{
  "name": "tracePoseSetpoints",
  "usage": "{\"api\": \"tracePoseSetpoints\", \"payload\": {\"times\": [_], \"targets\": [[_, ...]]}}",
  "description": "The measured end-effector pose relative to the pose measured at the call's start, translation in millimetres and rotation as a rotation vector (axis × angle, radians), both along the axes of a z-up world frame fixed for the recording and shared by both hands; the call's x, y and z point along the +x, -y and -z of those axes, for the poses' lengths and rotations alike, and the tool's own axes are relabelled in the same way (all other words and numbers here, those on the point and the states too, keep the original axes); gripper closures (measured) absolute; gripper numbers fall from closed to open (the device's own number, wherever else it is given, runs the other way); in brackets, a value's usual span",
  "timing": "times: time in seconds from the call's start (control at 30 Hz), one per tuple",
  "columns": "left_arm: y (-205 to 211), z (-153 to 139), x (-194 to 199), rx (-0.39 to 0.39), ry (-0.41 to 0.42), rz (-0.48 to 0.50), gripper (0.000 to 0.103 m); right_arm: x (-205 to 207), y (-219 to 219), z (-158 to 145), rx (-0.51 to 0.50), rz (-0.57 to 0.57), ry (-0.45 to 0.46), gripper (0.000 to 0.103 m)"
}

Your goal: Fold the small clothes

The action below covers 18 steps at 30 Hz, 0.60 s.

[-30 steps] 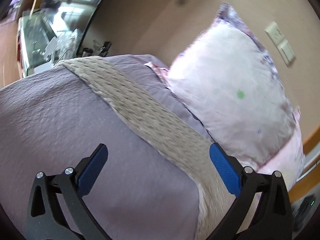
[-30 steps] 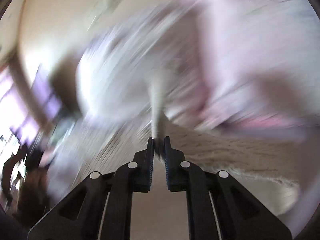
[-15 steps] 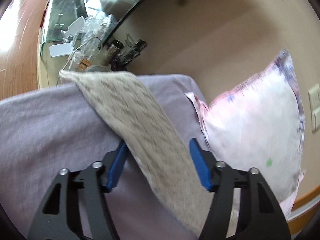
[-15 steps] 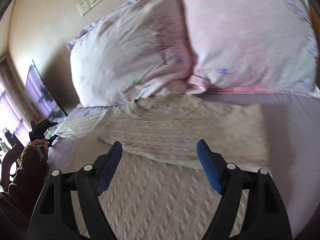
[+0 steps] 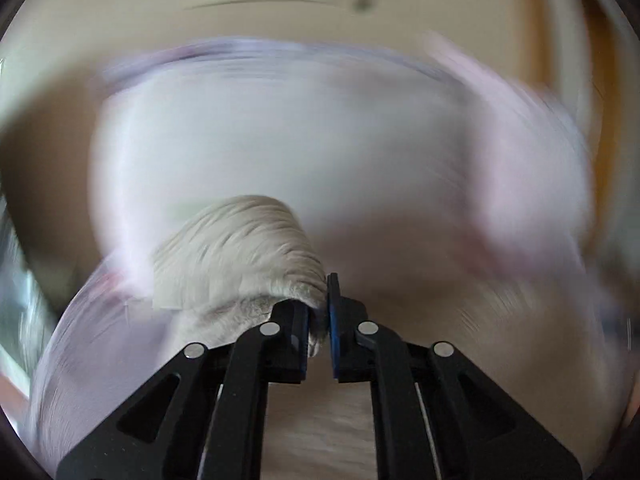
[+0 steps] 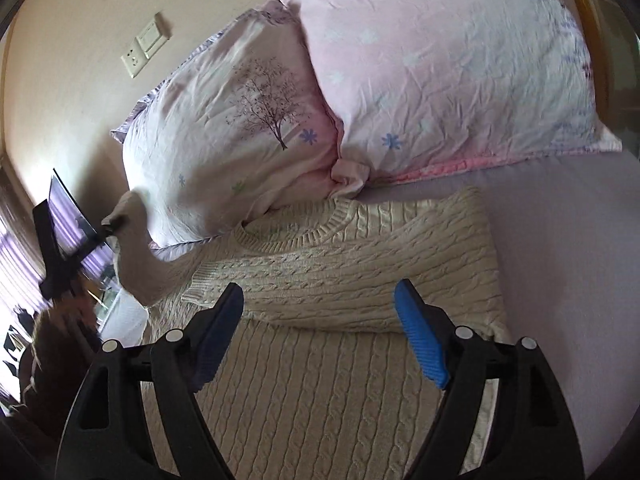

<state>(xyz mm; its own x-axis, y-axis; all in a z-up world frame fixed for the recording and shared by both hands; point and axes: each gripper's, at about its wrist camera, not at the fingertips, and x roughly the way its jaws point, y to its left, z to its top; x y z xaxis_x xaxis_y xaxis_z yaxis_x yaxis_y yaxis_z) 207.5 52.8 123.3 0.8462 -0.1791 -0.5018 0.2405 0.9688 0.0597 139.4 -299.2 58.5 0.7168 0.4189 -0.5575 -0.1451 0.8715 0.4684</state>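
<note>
Sweater lies flat on the bed, neckline toward two pillows that stand side by side behind it against the wall; one sleeve rises at the left — its cuff in the left gripper; right gripper hovers over the sweater's near part; wall switches sit above the left pillow.

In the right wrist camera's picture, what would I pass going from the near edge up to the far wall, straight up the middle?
Right gripper → cream knitted sweater → sweater's collar → pillow with the tree print → wall.
</note>
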Motion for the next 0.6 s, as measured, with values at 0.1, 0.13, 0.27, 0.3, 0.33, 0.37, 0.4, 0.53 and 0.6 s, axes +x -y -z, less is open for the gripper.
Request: {"api": "tracePoseSetpoints", "payload": {"times": [0.1,0.13,0.27,0.3,0.33,0.37,0.4,0.53,0.6], "targets": [[97.2,47.2,-18.4,0.158,-0.116,0.260,0.091,7.9,3.6,10.7,0.037,0.001,-0.045,0.023],[109.5,57.2,-24.0,0.179,-0.140,0.293,0.091,10.4,6.3,13.5,0.050,0.003,-0.062,0.023],[72.6,56.9,-35.9,0.091,-0.167,0.220,0.084,28.1,17.0,26.9,0.118,0.000,-0.142,0.036],[58.4,55.4,-37.7,0.065,-0.173,0.189,0.075,36.2,16.8,30.6,0.126,-0.001,-0.164,0.037],[34.3,52.9,-43.0,0.028,-0.186,0.139,0.074,40.8,16.8,33.1,0.130,-0.001,-0.174,0.040],[14.0,51.8,-47.1,0.002,-0.200,0.104,0.074,51.1,15.7,37.3,0.138,0.002,-0.196,0.042],[-3.0,52.1,-53.9,-0.019,-0.211,0.073,0.071,60.1,15.4,41.4,0.153,0.005,-0.218,0.042],[-64.4,58.1,-84.6,-0.142,-0.279,-0.026,0.063,92.5,17.0,63.5,0.293,0.037,-0.322,0.044],[-89.6,61.0,-102.6,-0.220,-0.321,-0.050,0.061,97.8,19.0,67.8,0.276,0.089,-0.330,0.044]]}}
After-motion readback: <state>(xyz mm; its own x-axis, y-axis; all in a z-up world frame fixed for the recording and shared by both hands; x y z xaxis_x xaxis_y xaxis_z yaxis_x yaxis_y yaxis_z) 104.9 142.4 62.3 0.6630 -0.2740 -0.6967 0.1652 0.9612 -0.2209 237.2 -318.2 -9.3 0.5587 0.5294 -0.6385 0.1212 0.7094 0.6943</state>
